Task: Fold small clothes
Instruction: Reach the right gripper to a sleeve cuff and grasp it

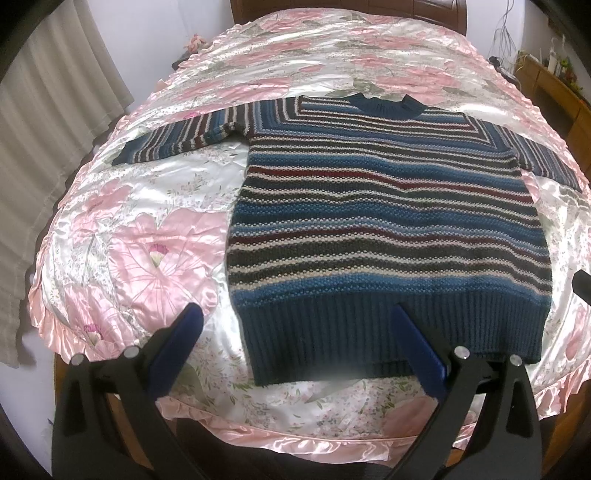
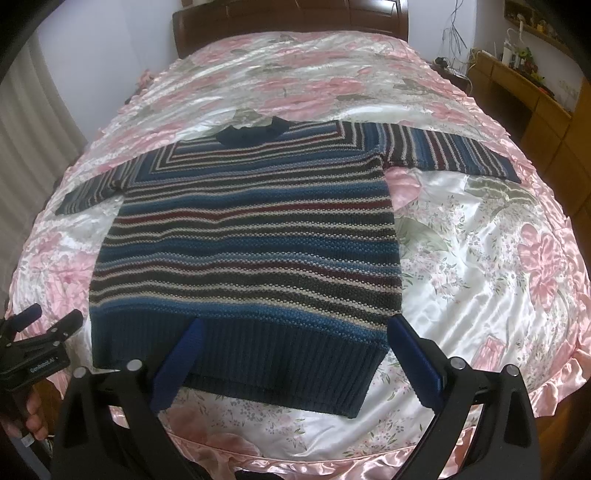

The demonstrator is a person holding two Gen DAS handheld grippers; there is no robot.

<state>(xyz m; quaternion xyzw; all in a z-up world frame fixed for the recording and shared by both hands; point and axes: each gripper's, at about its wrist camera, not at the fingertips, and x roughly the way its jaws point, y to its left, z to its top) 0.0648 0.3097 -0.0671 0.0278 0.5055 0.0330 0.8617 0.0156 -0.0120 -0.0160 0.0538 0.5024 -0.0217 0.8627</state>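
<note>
The striped knitted sweater (image 1: 388, 221) lies flat and spread out on the bed, straight ahead of both tongs, its ribbed dark-blue hem nearest them and its collar at the far end. Both sleeves stretch sideways; in the left wrist view the right sleeve runs to the frame's edge and is cut off there.

The left tongs (image 1: 295, 332) hover wide apart above the hem's left corner, gripping nothing. The right tongs (image 2: 291, 339) are likewise spread wide over the hem's right part, empty. In the right wrist view the left tongs appear at the far left, with white lettering on the black body that seems to read "GenRobot.AI", and the person's fingers (image 2: 35, 417) around the handle.

Under the sweater is a pink floral satin bedspread (image 2: 480, 258) with a ruffled edge. Beyond it stand a dark wooden headboard (image 2: 288, 22) and, off right, a wooden cabinet (image 2: 524, 92) carrying small objects too blurred to identify.
</note>
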